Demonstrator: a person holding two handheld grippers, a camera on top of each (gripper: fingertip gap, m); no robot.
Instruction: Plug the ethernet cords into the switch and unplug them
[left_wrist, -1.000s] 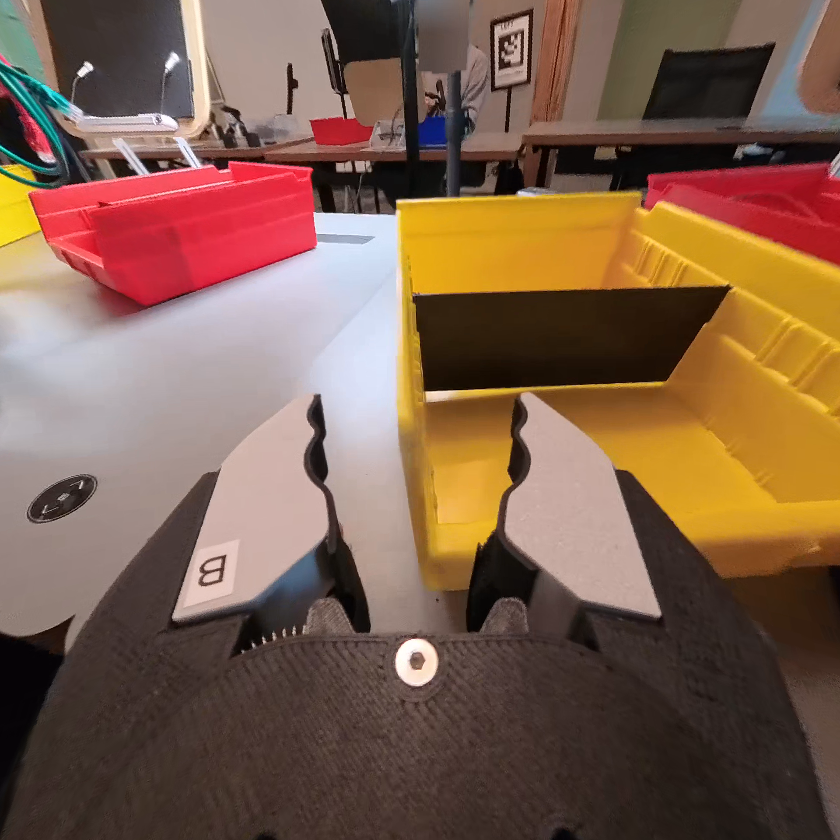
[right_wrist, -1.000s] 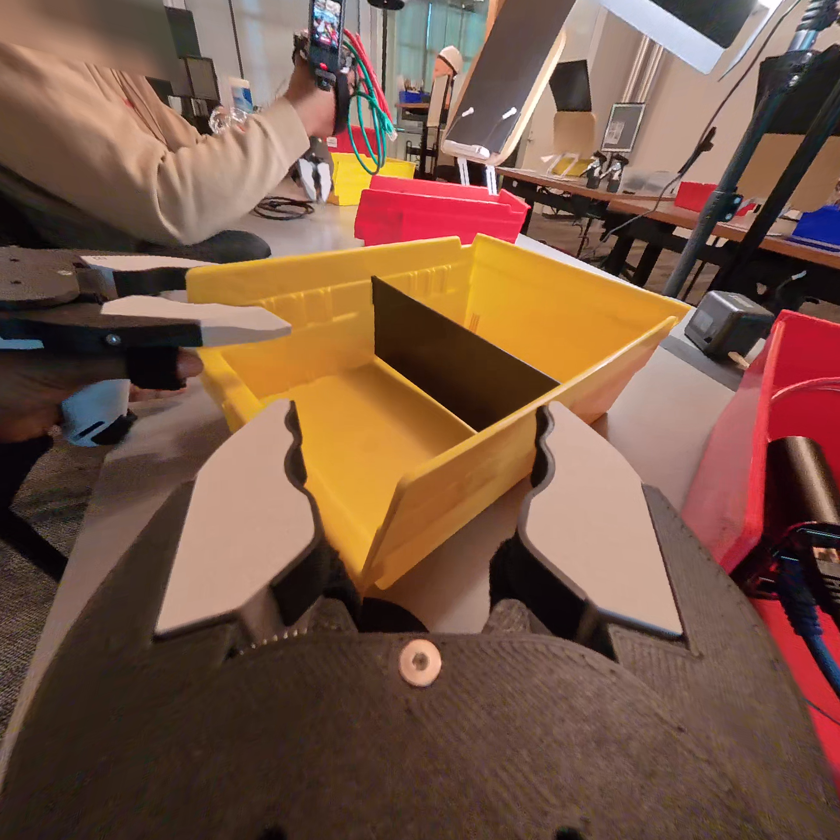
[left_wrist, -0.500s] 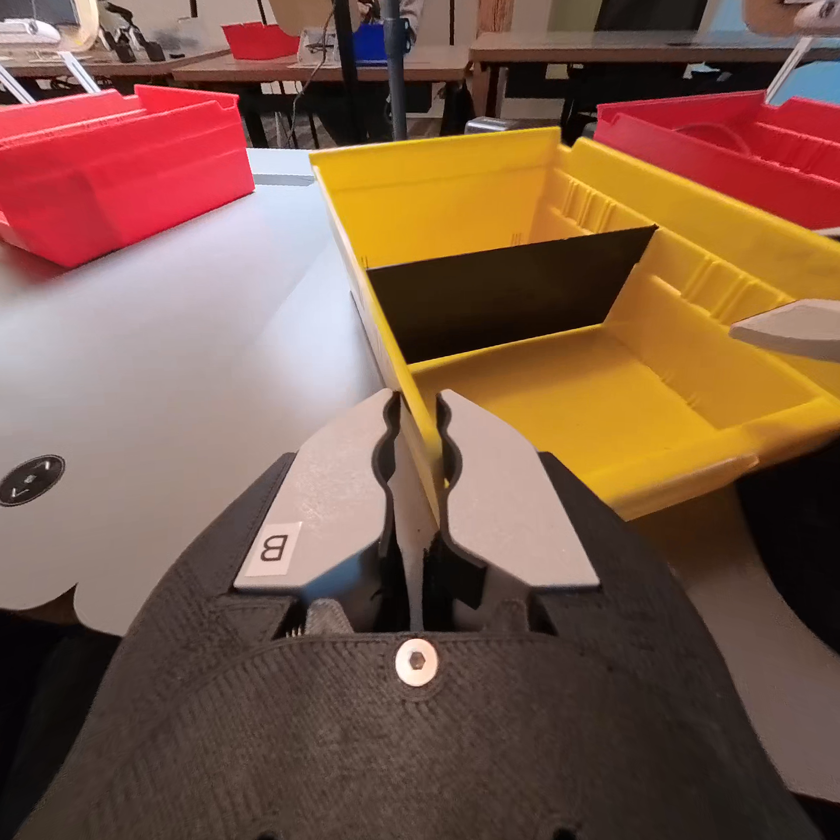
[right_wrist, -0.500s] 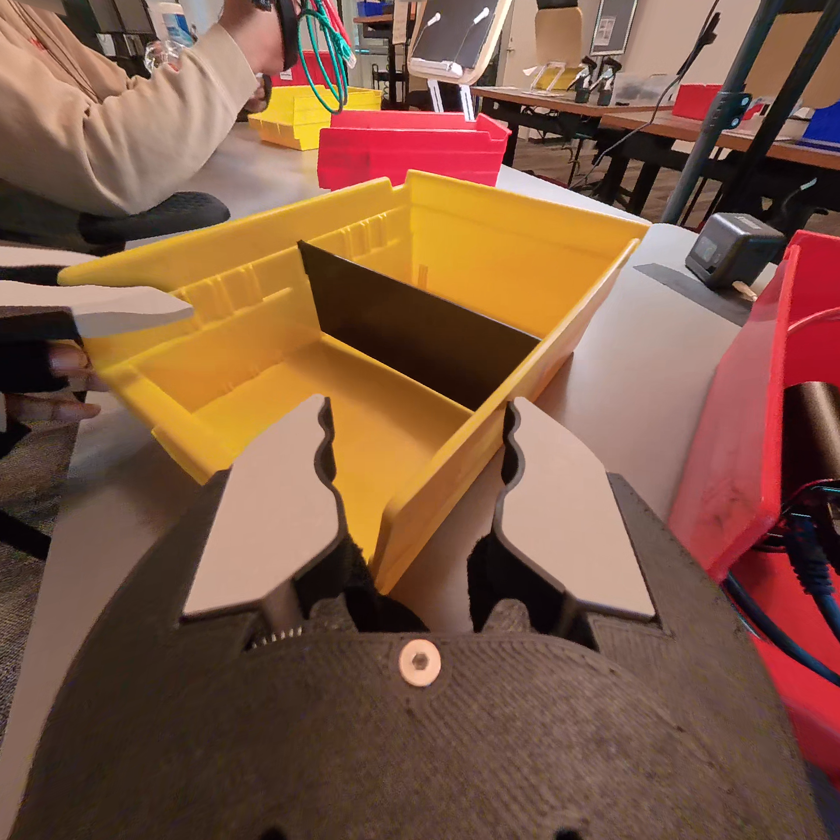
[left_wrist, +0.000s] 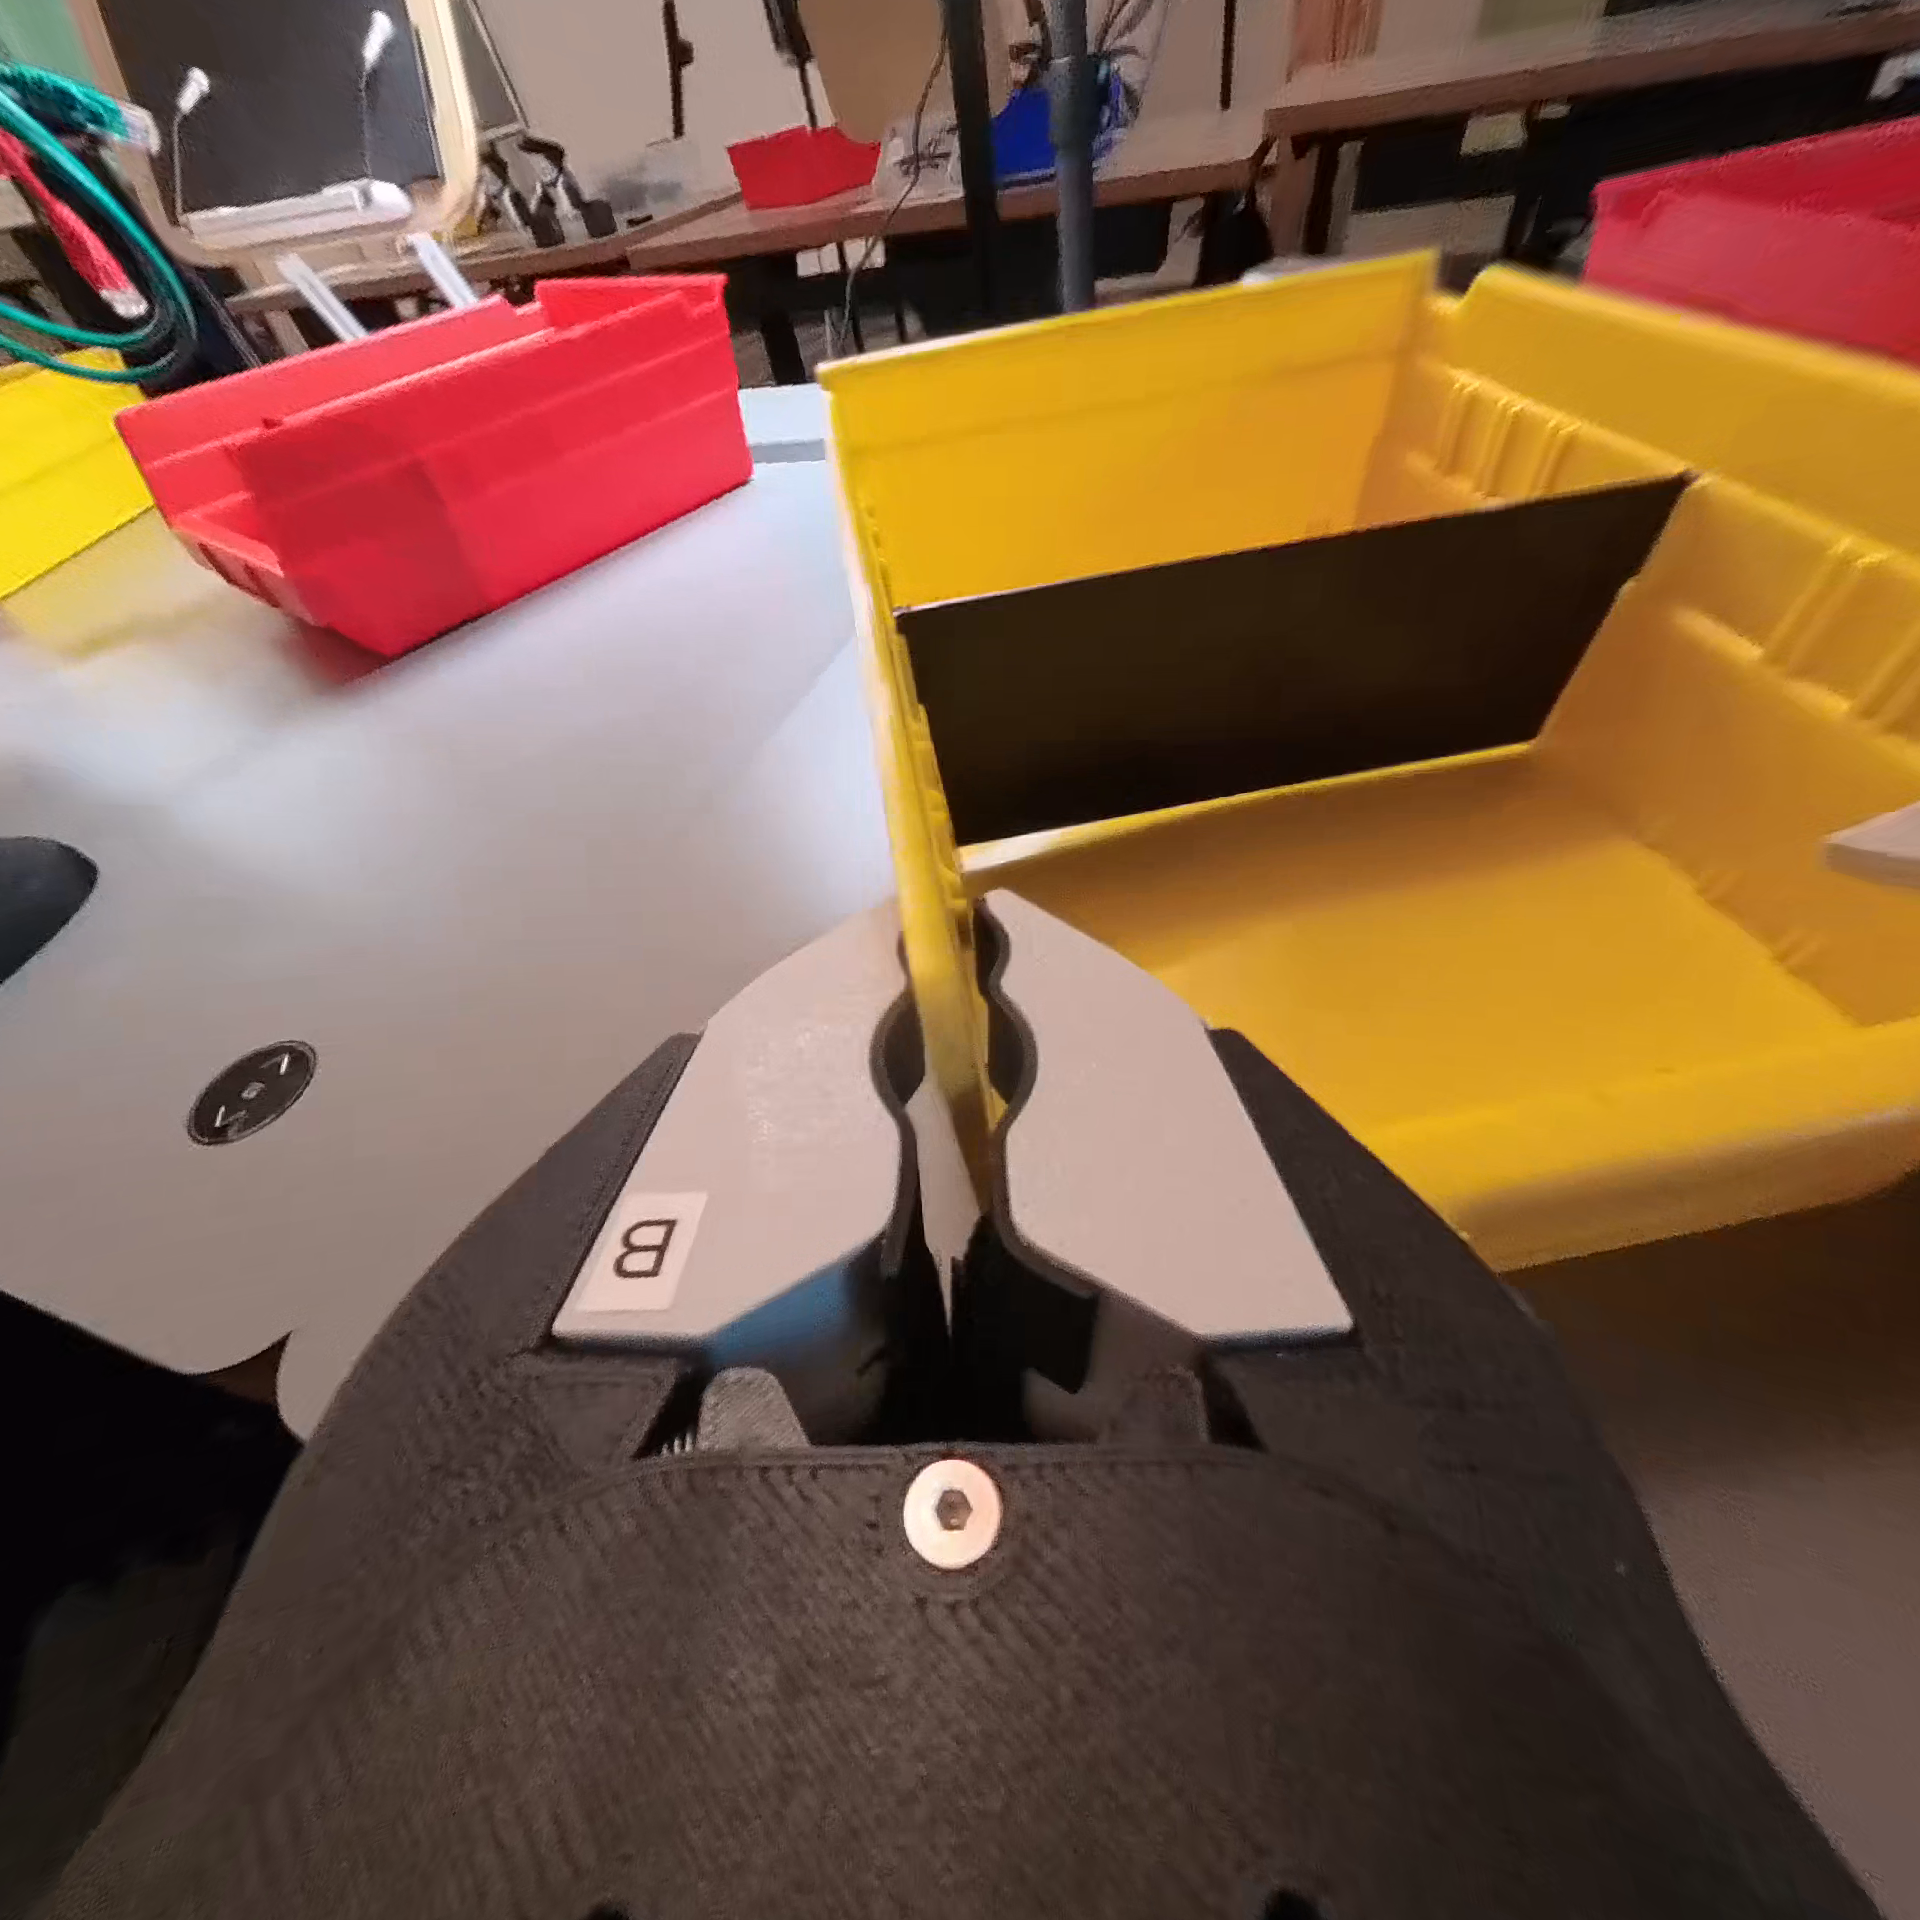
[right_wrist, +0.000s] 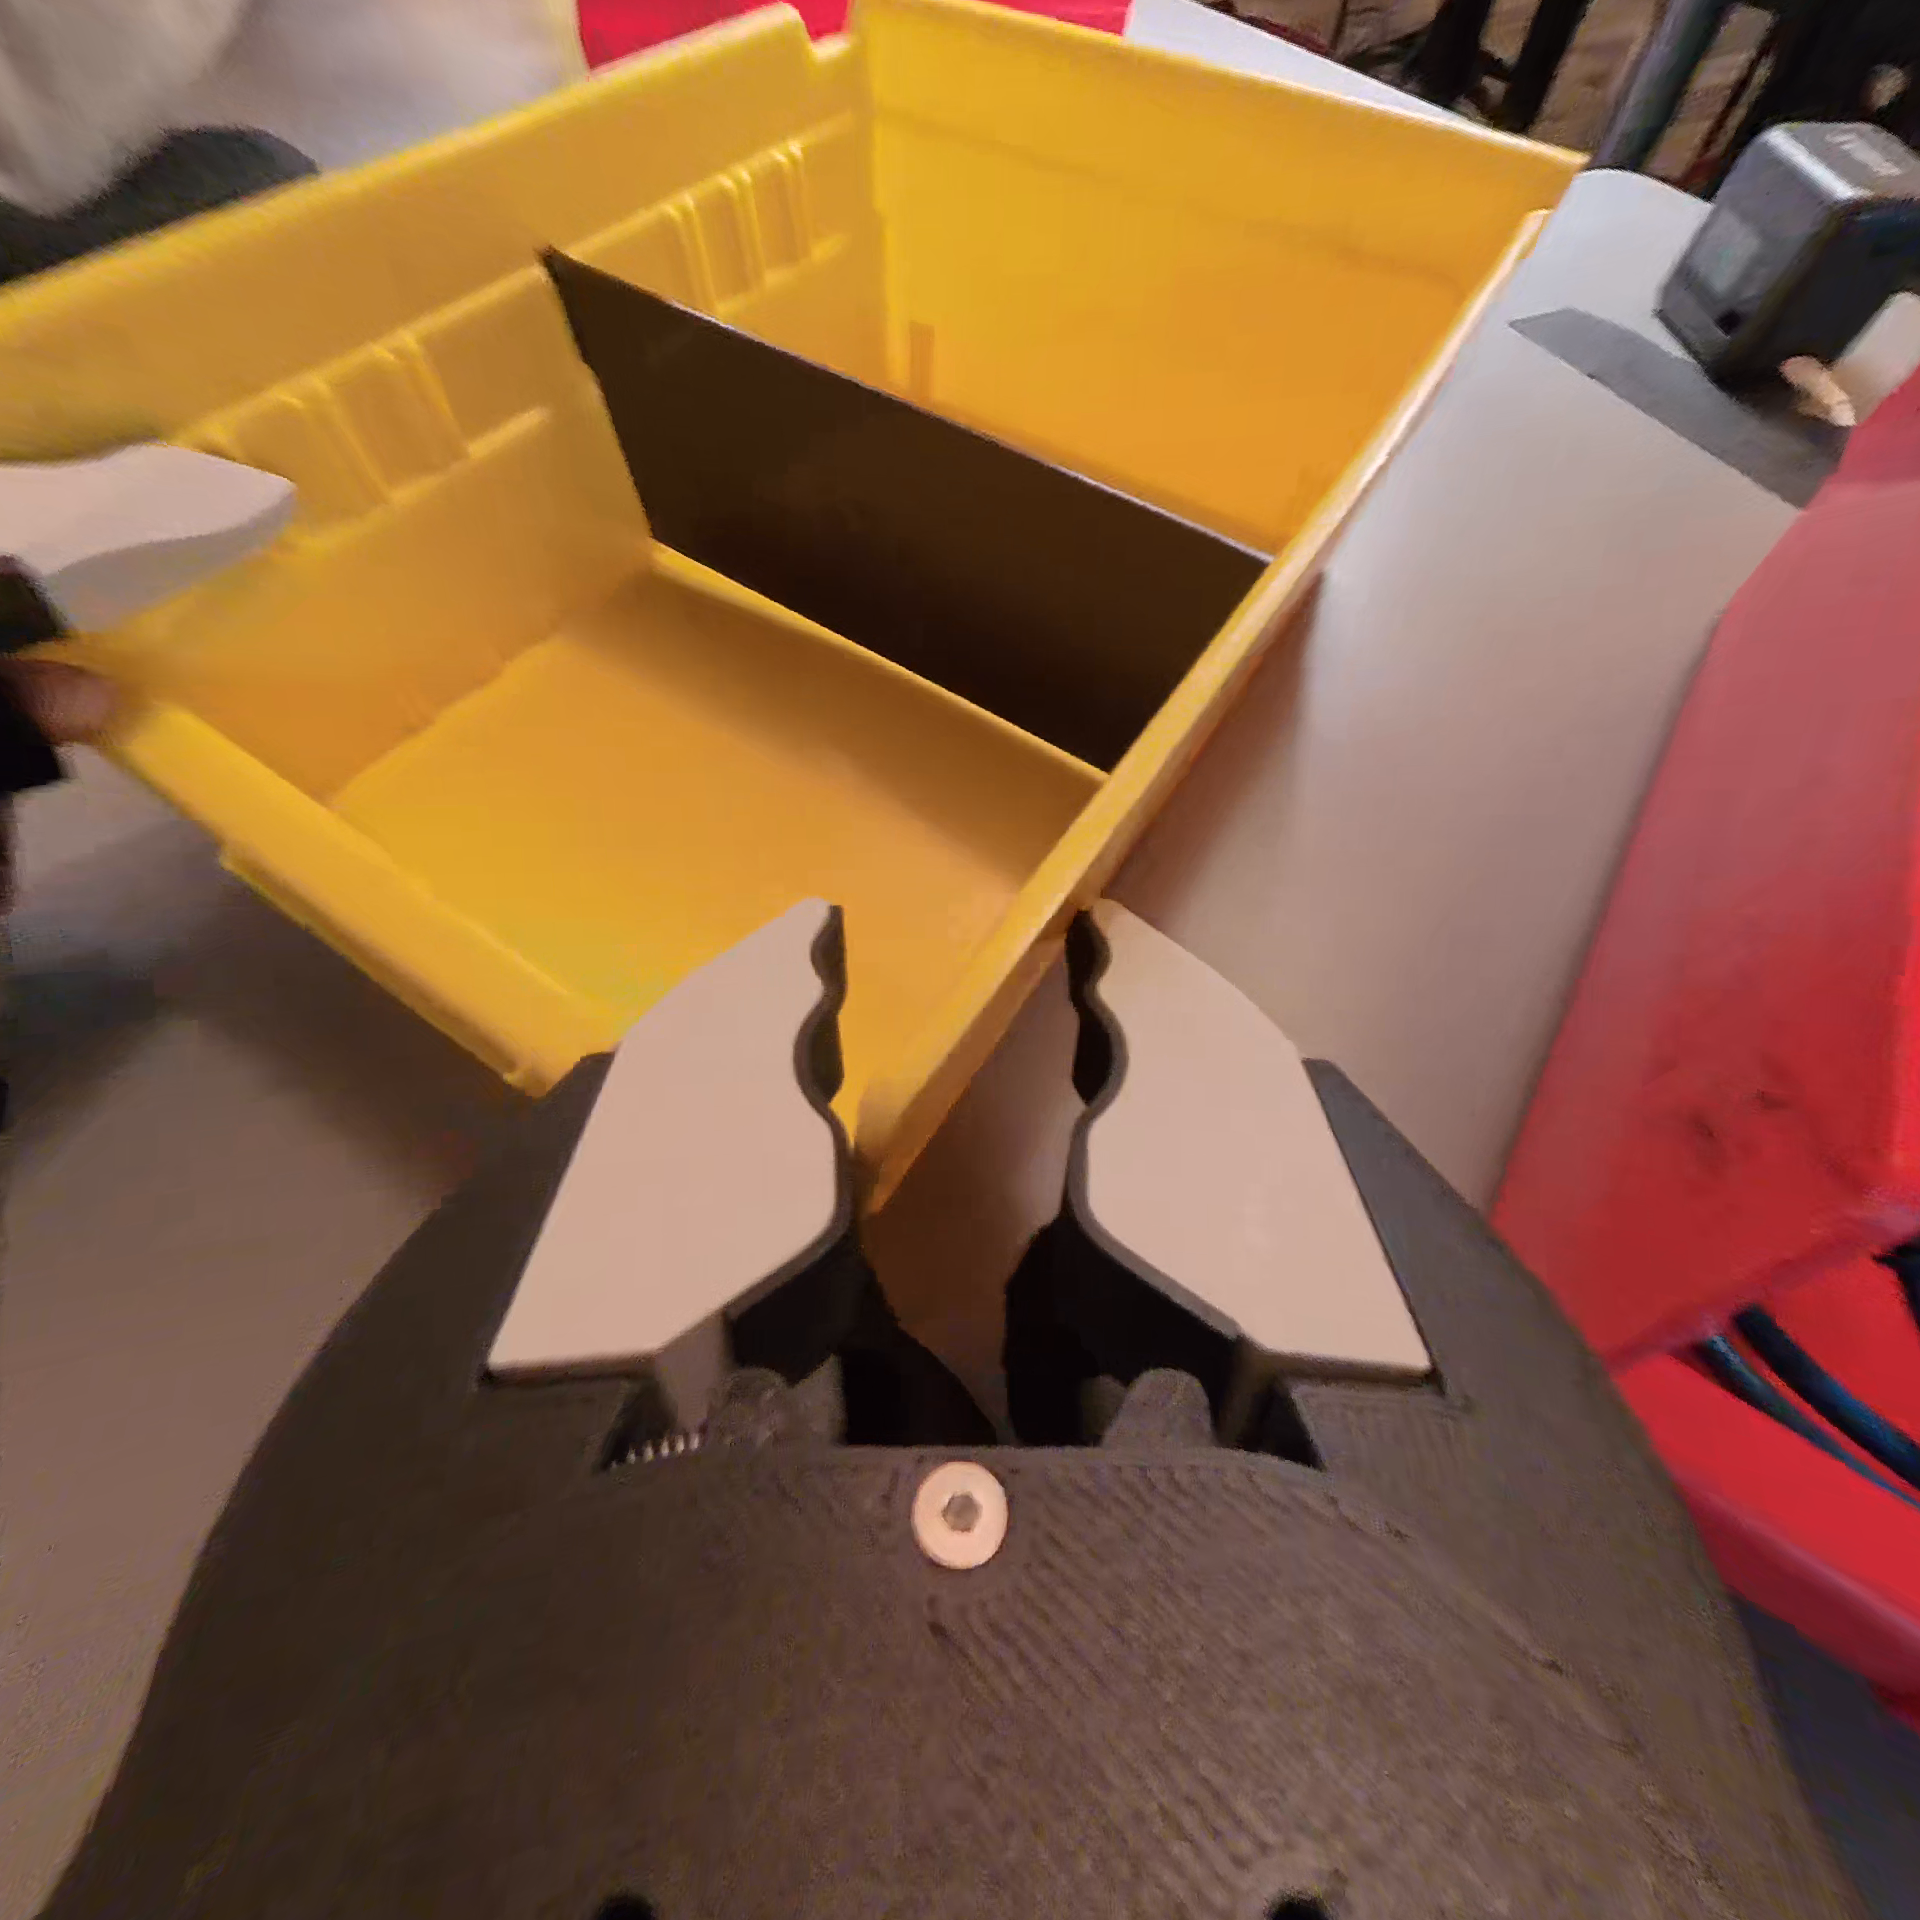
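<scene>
A yellow bin (left_wrist: 1122, 488) with a black divider (left_wrist: 1247, 675) stands on the grey table, both compartments empty. My left gripper (left_wrist: 940, 935) is shut on the near end of its left wall. My right gripper (right_wrist: 956, 935) straddles the right wall of the bin (right_wrist: 1143, 208); its jaws are partly open and the wall runs slanted between them. The left gripper's finger (right_wrist: 156, 520) shows at the bin's far wall in the right wrist view. Blue cords (right_wrist: 1808, 1392) lie in a red bin (right_wrist: 1714, 935) at my right. No switch is in view.
A red bin (left_wrist: 447, 457) sits on the table left of the yellow one, and another red bin (left_wrist: 1766, 229) sits behind right. Green and red cords (left_wrist: 94, 239) hang at the far left. A small grey device (right_wrist: 1787, 260) stands beyond the bin. A black round grommet (left_wrist: 249, 1091) is set in the table. My right fingertips sit around 20 cm from my left ones.
My left gripper closed on the bin's left wall and still holds it. My right gripper moved in along the right wall and its jaws narrowed around it.
</scene>
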